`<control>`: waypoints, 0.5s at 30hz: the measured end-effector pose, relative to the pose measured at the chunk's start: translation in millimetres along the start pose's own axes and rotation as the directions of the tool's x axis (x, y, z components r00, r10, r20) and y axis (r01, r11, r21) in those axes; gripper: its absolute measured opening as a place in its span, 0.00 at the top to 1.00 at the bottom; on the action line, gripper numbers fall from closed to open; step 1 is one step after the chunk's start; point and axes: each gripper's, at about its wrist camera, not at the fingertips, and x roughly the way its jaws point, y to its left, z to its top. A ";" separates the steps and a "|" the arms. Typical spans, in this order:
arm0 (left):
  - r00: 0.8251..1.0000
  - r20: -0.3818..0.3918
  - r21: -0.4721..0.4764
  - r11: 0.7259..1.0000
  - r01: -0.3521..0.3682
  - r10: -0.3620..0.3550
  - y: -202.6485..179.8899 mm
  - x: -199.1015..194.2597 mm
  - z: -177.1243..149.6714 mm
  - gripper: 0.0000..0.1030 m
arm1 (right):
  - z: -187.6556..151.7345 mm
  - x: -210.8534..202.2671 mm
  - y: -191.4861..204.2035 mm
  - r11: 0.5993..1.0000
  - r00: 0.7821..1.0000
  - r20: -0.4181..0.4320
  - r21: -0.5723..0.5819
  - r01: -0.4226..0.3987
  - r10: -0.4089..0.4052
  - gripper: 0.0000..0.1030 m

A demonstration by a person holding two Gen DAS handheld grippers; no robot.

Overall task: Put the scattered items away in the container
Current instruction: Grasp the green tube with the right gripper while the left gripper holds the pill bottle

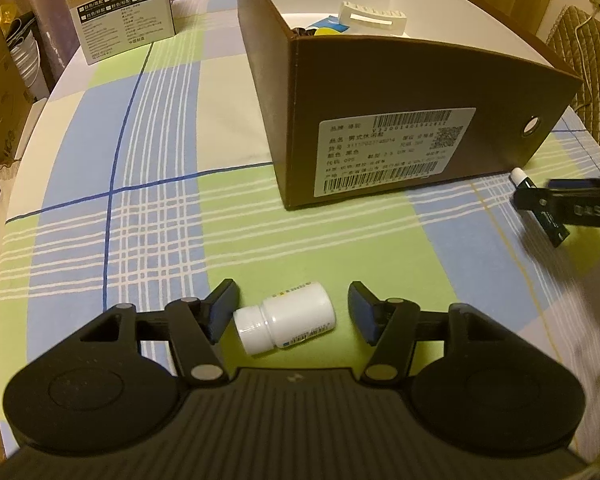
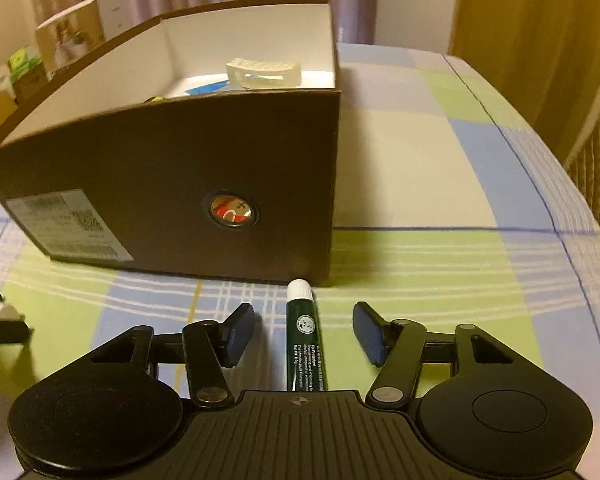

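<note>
Up close, left gripper (image 1: pixel 292 312) open around a white pill bottle (image 1: pixel 288 322) lying sideways, right gripper (image 2: pixel 303 334) open astride a green lip-balm tube (image 2: pixel 305 344), brown cardboard box (image 1: pixel 400 120) just beyond, checked tablecloth (image 1: pixel 140 184) beneath.

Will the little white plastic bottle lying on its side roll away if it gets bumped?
Probably: the little white plastic bottle is round and lies on its side on the flat checked tablecloth. Its smooth wall may slip between pads. It looks light.
</note>
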 end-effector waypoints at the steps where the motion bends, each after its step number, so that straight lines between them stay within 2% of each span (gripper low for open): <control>1: 1.000 -0.002 -0.003 1.000 -0.001 0.001 0.4 -0.8 -0.4 0.46 | -1.3 -1.7 0.6 1.000 1.000 0.003 -0.020 -0.005 0.005 0.59; 2: 1.000 -0.004 -0.007 1.000 -0.002 0.002 1.0 -1.9 -1.3 0.46 | -3.9 -4.0 1.2 0.999 1.000 0.004 -0.051 -0.011 0.011 0.71; 3: 1.000 -0.007 -0.011 1.000 -0.004 0.004 2.0 -2.4 -1.3 0.46 | -6.0 -2.9 -1.2 0.997 1.000 0.001 -0.069 -0.019 0.019 0.77; 6: 1.000 -0.011 -0.027 1.000 -0.009 0.009 3.1 -5.5 -5.2 0.46 | -14.3 -5.5 -7.7 0.994 0.999 -0.008 -0.100 -0.040 0.039 0.78; 9: 1.000 -0.017 -0.032 0.999 -0.021 0.020 -0.3 -8.2 -9.9 0.38 | -24.8 -14.0 -9.2 0.992 0.998 -0.013 -0.116 -0.056 0.055 0.78; 15: 0.999 0.010 -0.059 0.997 -0.042 0.043 -7.9 -5.5 -10.6 0.43 | -38.4 -27.1 -13.3 0.988 0.996 -0.032 -0.129 -0.083 0.079 0.78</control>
